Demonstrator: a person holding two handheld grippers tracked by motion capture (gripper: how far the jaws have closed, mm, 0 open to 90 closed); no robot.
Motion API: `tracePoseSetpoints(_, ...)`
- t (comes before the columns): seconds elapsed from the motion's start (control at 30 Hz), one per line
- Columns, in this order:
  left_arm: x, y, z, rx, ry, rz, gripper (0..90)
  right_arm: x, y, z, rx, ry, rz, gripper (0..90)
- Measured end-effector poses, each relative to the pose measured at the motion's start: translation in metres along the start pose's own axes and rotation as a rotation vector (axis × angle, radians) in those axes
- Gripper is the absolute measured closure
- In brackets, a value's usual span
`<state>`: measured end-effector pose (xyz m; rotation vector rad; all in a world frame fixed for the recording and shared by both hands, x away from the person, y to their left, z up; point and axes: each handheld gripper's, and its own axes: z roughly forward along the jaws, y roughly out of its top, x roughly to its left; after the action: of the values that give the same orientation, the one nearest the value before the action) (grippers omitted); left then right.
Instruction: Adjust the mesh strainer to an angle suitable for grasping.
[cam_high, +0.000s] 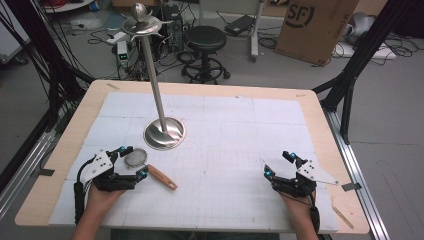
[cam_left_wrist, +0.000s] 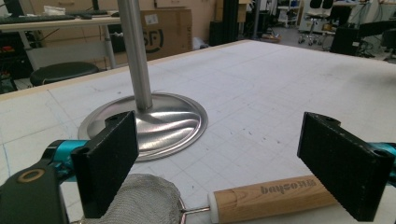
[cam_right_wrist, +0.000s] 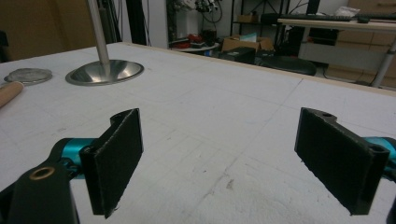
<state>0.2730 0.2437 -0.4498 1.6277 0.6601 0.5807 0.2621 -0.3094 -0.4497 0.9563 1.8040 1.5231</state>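
Grey floor (cam_high: 390, 125), black stool (cam_high: 205, 37), cardboard box (cam_high: 315, 25), tangled cables (cam_high: 30, 55)

Blocked: steel stand (cam_high: 164, 131) – tall pole, wide base, left-centre of the table (cam_high: 300, 107).
Free: mat's middle and right – bare.

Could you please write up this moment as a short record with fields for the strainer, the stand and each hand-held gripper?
strainer: small mesh strainer with wooden handle, lying flat on the table
stand: steel stand, upright, beyond the strainer
left hand-held gripper: open, jaws either side of the strainer, not pressing it
right hand-held gripper: open, nothing between the jaws, over bare table
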Motion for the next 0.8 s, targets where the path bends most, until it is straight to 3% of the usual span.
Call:
tracePoseSetpoints(0.23, 0.000, 0.001, 0.000, -0.003, -0.005, 0.001, 13.0, 0.000, 0.000, 0.000, 0.000, 0.001, 0.001, 14.1)
tracePoseSetpoints(0.33, -0.001, 0.004, 0.000, 0.021, -0.012, 0.024, 13.0, 0.000, 0.000, 0.000, -0.001, 0.001, 0.005, 14.1)
tracePoseSetpoints(0.53, -0.004, 0.014, 0.002, 0.054, -0.062, 0.050, 13.3, 0.000, 0.000, 0.000, 0.000, 0.004, 0.007, 14.2)
tracePoseSetpoints(0.8, -0.006, 0.027, 0.008, 0.090, -0.094, 0.069, 13.5, 0.000, 0.000, 0.000, 0.003, 0.006, 0.004, 14.2)
